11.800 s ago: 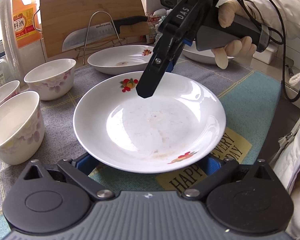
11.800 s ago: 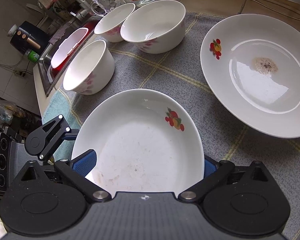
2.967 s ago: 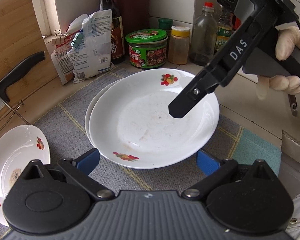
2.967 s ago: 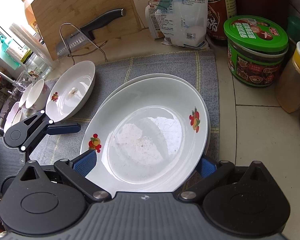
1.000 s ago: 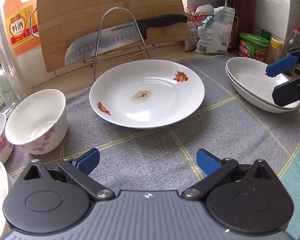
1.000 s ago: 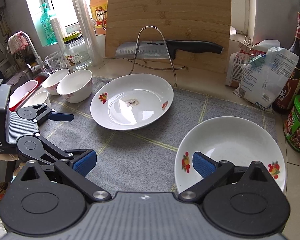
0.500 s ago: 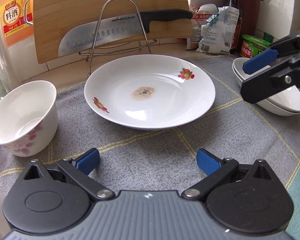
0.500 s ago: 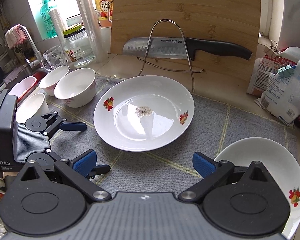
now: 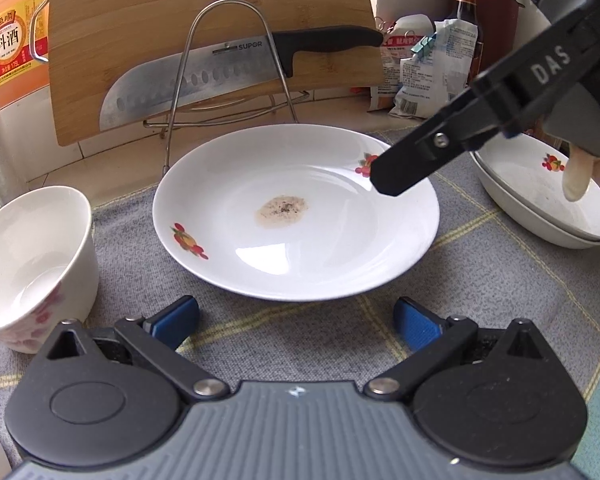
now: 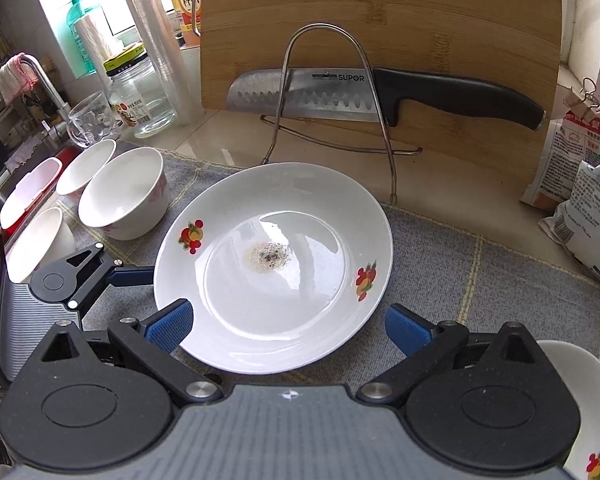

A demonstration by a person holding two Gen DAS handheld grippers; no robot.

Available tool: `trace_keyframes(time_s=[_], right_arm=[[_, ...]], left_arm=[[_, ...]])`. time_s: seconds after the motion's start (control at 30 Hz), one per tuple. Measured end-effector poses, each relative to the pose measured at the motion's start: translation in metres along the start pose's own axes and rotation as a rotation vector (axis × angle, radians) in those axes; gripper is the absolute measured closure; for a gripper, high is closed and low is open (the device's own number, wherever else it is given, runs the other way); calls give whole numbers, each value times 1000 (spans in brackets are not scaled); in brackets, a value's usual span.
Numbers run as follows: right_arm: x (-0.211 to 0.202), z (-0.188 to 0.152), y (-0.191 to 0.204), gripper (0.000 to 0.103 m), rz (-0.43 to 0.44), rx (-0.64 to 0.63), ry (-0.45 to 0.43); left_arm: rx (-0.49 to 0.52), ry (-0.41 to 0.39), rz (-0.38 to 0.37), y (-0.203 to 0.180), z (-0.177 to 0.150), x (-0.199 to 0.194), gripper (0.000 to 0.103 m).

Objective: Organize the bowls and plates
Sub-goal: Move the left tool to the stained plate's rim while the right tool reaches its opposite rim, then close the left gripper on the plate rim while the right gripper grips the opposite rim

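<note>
A grey cloth (image 9: 480, 300) covers the surface. On it sits a white plate (image 10: 274, 266) with a brown stain at its centre. The left gripper (image 9: 296, 320) and right gripper (image 10: 286, 322) face its rim from different sides, fingers apart, holding nothing. Stacked plates (image 9: 548, 196) and a bowl (image 9: 28, 260) flank it.
</note>
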State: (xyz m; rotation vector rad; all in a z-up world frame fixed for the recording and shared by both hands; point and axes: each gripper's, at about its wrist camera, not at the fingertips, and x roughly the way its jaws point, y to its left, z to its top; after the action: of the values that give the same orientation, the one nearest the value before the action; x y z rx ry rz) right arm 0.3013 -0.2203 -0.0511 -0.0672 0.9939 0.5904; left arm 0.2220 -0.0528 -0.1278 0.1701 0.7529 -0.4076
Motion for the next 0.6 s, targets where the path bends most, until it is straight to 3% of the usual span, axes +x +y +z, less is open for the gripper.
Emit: trace_keyframes(time_s=[0.33, 0.6], right_arm=[[35, 15, -20, 0, 48, 62, 91], [49, 30, -25, 0, 106, 75, 94]], left_arm=[[3, -10, -4, 1, 0, 2, 0], [1, -15, -2, 1, 0, 1, 0]])
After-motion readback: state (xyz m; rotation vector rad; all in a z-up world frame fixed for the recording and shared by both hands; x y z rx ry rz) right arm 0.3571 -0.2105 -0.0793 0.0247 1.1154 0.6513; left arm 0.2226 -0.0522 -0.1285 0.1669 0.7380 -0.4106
